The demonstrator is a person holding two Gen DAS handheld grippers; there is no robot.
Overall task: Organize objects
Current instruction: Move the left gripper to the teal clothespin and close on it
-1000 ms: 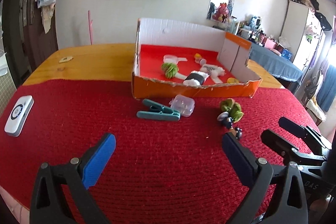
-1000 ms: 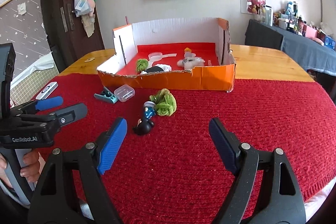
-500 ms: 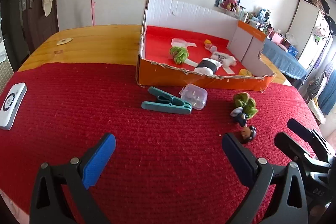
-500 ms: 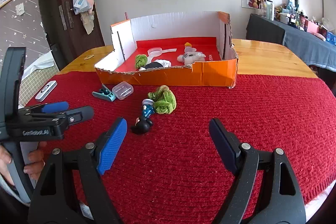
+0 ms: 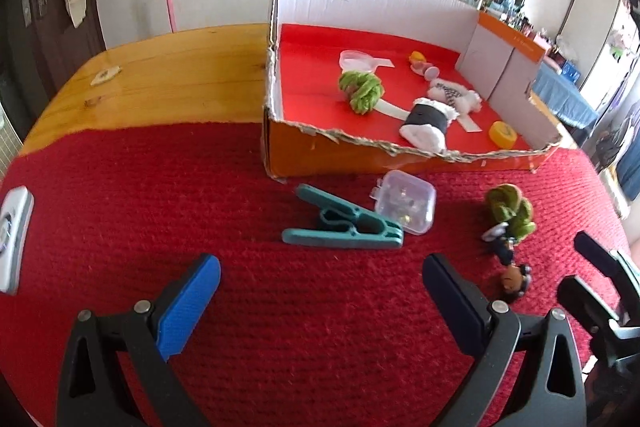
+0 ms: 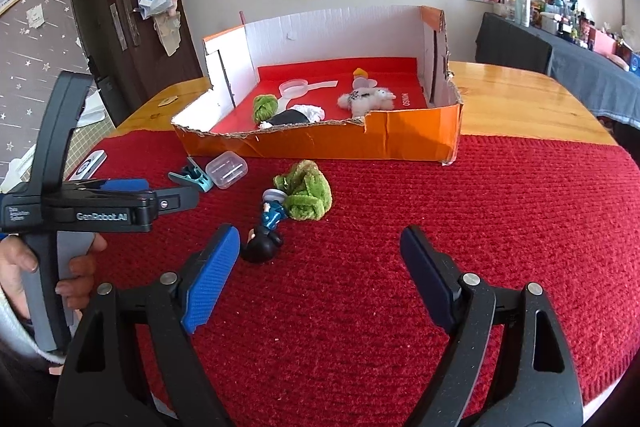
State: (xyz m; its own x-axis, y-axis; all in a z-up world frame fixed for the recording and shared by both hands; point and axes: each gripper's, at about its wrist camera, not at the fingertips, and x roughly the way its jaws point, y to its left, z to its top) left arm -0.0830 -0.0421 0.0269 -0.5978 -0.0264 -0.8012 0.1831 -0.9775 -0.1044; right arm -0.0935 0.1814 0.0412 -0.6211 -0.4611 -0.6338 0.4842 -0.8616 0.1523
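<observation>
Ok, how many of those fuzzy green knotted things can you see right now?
2. One green knot lies inside the orange box, near its left end. The other green knot lies on the red cloth in front of the box, beside a small figurine. None seems hidden.

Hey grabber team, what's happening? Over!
Both grippers, left and right, open, empty. Teal clip, clear case outside orange box. Nothing blocking.

Bright daylight, soft shadows — fisheye-warped edges
</observation>
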